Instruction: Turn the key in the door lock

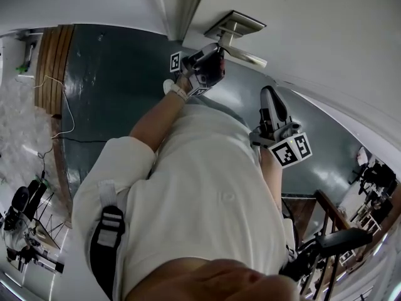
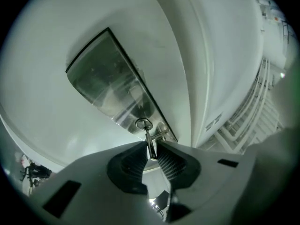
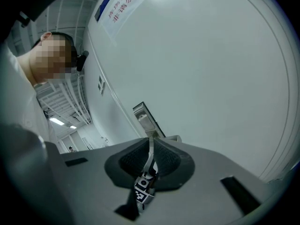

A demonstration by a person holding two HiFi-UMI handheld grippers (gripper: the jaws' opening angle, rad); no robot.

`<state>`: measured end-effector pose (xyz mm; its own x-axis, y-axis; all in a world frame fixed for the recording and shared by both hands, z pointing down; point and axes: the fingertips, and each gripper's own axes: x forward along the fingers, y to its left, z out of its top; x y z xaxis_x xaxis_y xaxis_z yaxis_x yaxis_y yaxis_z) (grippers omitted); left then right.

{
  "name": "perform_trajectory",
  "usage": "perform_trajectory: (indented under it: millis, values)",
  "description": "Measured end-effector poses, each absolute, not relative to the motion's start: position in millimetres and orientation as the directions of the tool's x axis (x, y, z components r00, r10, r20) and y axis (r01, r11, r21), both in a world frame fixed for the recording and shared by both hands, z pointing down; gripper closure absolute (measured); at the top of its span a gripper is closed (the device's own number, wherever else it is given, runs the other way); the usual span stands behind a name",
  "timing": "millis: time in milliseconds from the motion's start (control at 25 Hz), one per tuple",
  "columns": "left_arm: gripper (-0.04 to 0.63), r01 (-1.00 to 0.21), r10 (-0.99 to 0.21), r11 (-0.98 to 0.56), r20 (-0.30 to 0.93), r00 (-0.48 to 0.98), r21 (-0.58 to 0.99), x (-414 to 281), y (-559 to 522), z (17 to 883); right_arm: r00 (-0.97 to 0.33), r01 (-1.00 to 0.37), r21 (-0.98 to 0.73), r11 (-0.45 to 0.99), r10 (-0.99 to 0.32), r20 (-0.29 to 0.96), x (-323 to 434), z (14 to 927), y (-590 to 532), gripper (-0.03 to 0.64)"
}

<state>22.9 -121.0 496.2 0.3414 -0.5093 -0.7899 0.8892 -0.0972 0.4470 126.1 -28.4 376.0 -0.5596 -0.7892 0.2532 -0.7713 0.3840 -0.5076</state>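
— What's the lock like?
— A brushed steel plate (image 2: 110, 83) on the smooth white door (image 2: 47, 55). The slim metal key (image 2: 150, 143) sits in its round keyhole.
— And my grippers?
— Your left gripper (image 2: 151, 152) clamps the key between ribbed black pads (image 2: 171, 163), with your arm outstretched and tilted up. Your right gripper (image 3: 151, 146) has its jaws together, near the door.

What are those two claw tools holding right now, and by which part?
The left gripper pinches the key by its head, the end sticking out of the door lock. The right gripper is shut on nothing.
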Motion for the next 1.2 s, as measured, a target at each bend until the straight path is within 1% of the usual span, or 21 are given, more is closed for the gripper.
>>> perform_trajectory:
  millis: [240, 360, 560, 800, 1000, 1040, 1200]
  values:
    - [0.541, 0.860, -0.523, -0.102, -0.762, 0.382, 0.500, 24, -121, 497, -0.575, -0.759, -0.519, 0.394, -0.780, 0.249, 125, 377, -30, 0.571]
    - [0.543, 0.804, -0.516, -0.113, -0.726, 0.455, 0.584, 25, -121, 498, -0.583, -0.753, -0.524, 0.398, -0.774, 0.249, 125, 379, -31, 0.571]
    - [0.540, 0.656, -0.483, -0.152, -0.635, 0.603, 0.739, 27, -120, 497, -0.596, -0.742, -0.532, 0.407, -0.765, 0.246, 124, 379, -31, 0.571]
    - [0.532, 0.467, -0.495, -0.153, -0.476, 0.727, 0.871, 29, -120, 498, -0.607, -0.728, -0.548, 0.413, -0.760, 0.233, 126, 379, -30, 0.571]
    - [0.532, 0.297, -0.503, -0.167, -0.341, 0.794, 0.940, 31, -120, 496, -0.615, -0.714, -0.560, 0.419, -0.757, 0.219, 128, 378, -28, 0.570]
    - [0.548, 0.255, -0.501, -0.179, -0.311, 0.808, 0.950, 32, -120, 496, -0.617, -0.712, -0.562, 0.420, -0.757, 0.217, 129, 378, -27, 0.570]
    - [0.555, 0.095, -0.495, -0.223, -0.196, 0.846, 0.970, 34, -120, 497, -0.621, -0.705, -0.570, 0.423, -0.756, 0.207, 130, 377, -24, 0.571]
